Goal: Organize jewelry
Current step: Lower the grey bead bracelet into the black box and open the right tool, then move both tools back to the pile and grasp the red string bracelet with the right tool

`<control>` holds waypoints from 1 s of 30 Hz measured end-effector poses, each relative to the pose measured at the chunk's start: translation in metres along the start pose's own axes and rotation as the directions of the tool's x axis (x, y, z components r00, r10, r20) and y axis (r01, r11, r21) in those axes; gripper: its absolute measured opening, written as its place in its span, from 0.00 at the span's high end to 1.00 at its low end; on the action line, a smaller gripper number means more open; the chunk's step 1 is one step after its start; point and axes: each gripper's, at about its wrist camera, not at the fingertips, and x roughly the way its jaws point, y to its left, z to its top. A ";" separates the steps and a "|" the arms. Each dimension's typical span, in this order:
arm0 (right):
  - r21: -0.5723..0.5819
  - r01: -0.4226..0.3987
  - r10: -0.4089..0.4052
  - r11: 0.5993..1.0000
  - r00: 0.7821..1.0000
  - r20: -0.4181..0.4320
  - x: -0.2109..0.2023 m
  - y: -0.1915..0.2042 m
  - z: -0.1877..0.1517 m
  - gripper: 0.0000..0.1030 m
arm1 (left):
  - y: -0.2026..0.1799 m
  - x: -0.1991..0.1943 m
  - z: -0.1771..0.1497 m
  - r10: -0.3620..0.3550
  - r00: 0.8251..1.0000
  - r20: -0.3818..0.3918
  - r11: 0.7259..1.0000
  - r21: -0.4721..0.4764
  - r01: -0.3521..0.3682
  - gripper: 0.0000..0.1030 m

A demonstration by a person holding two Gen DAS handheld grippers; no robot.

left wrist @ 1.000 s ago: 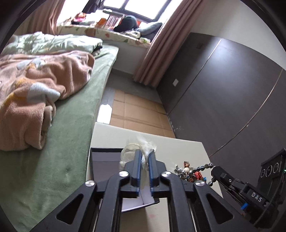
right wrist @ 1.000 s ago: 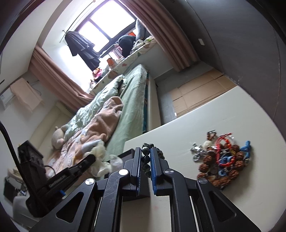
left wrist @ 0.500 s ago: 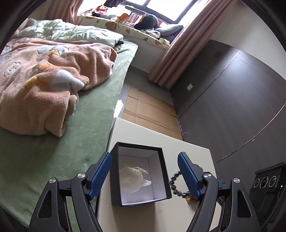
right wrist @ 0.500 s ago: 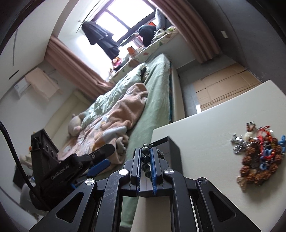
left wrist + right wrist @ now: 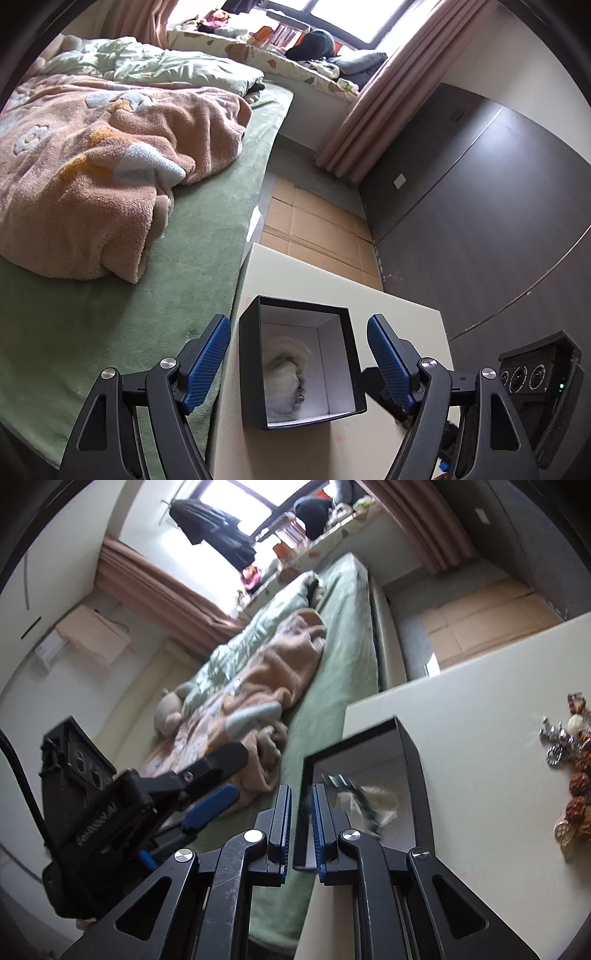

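A black box [image 5: 295, 306] with a white lining stands open on the cream table [image 5: 280, 273], and a white pouch [image 5: 284, 365] lies inside it. My left gripper [image 5: 297, 325] is open, with one blue pad on each side of the box and neither touching it. My right gripper [image 5: 302, 790] is shut on a dark bead bracelet [image 5: 354, 794] at the box's [image 5: 410, 757] near left corner. The bracelet's loop hangs blurred over the pouch [image 5: 380, 797]. In the left wrist view the bracelet is hidden, and only the right gripper's housing [image 5: 535, 373] shows.
A heap of bead bracelets and metal charms [image 5: 569, 775] lies on the table [image 5: 480, 720] to the right of the box. A bed with a green cover [image 5: 184, 295] and a peach blanket [image 5: 110, 166] runs along the table's left edge. Cardboard covers the floor beyond.
My left gripper, shut on the white pouch a second ago, opened, and the pouch now lies in the box. My right gripper carried the bracelet left, from near the heap to the box.
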 end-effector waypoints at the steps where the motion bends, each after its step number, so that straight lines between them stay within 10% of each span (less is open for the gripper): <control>1: 0.013 0.011 -0.011 1.000 1.000 0.002 -0.002 -0.004 0.001 0.87 | 0.000 0.000 0.000 0.002 1.000 0.001 1.000 -0.002 -0.002 0.25; 7: 0.044 0.088 -0.091 0.995 0.993 0.075 -0.036 -0.016 0.004 0.62 | -0.002 -0.001 -0.001 0.003 1.000 0.000 1.000 0.002 -0.003 0.25; 30: 0.268 0.300 -0.346 0.915 0.928 0.142 -0.152 -0.099 0.007 0.47 | -0.070 0.021 -0.035 -0.058 0.996 -0.061 0.986 0.150 0.067 0.25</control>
